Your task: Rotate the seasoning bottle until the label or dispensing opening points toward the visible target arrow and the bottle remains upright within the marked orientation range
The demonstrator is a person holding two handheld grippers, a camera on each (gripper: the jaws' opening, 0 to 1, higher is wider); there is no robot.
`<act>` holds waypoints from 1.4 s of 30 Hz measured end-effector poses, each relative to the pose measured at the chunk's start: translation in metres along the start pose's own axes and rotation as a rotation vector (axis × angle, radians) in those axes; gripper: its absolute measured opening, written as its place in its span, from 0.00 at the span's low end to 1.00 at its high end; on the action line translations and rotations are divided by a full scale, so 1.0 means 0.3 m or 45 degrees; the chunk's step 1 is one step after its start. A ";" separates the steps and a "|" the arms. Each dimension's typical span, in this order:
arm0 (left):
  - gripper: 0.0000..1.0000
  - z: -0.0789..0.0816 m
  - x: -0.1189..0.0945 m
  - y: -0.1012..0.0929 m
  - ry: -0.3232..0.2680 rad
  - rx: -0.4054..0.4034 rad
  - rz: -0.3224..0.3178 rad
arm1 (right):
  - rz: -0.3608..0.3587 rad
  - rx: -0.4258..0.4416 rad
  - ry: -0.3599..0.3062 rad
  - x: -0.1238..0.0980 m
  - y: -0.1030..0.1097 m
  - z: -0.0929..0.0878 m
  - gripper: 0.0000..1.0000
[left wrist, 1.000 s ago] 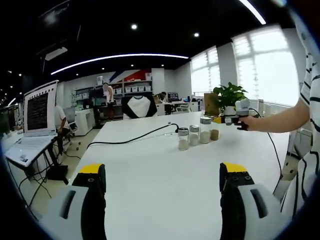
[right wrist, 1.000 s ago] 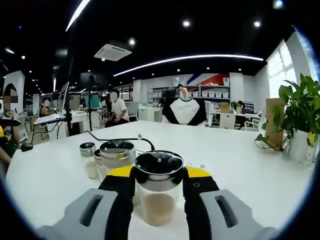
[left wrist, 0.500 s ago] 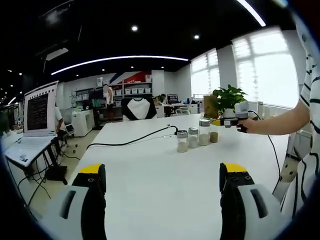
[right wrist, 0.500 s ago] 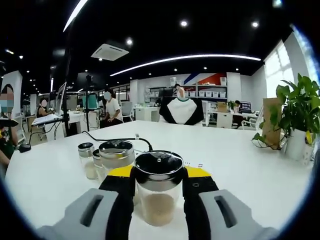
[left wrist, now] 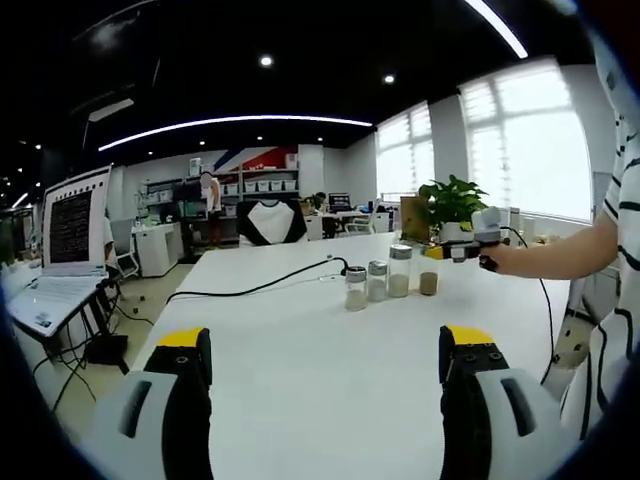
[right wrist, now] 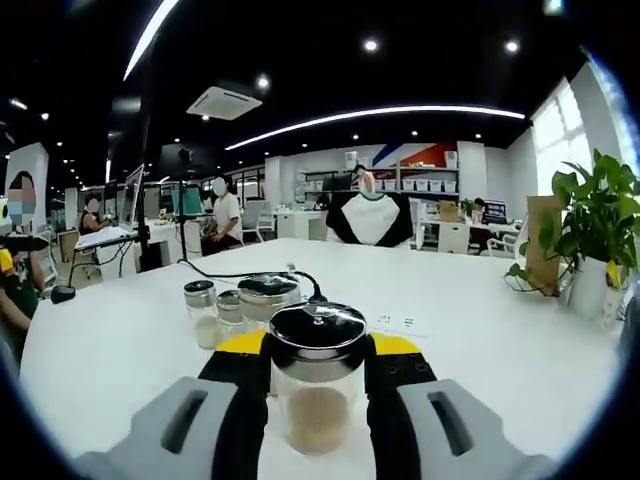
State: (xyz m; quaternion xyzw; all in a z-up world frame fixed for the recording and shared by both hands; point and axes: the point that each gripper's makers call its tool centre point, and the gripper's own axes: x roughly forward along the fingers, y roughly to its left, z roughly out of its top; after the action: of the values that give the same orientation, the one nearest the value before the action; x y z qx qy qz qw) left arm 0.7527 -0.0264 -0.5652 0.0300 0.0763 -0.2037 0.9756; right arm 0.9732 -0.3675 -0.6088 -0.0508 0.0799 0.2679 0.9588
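Bottles (left wrist: 387, 283): 4, 1 gripped.

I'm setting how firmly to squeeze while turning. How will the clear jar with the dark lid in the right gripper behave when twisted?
The clear glass-like seasoning jar with a dark lid looks rigid and smooth, so it may slip between the right gripper's jaws. It is only about a third full of tan powder, so probably light. It is fairly squat, so tipping on the white table seems unlikely.
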 end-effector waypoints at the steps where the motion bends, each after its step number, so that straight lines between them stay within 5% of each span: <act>1: 1.00 0.007 0.001 -0.008 -0.008 0.011 -0.008 | 0.006 -0.017 -0.002 -0.010 0.009 0.006 0.34; 7: 1.00 0.028 0.008 -0.035 -0.028 0.022 -0.040 | 0.049 -0.042 -0.038 -0.087 0.047 0.045 0.35; 42: 1.00 0.051 -0.026 -0.086 -0.088 0.002 -0.079 | 0.117 0.013 -0.041 -0.301 0.229 -0.015 0.35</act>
State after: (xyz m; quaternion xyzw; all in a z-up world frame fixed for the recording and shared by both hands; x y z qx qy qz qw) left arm 0.7372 -0.0483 -0.5496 0.0215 0.0433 -0.2349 0.9708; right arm 0.8607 -0.3552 -0.6006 -0.0376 0.0680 0.3121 0.9469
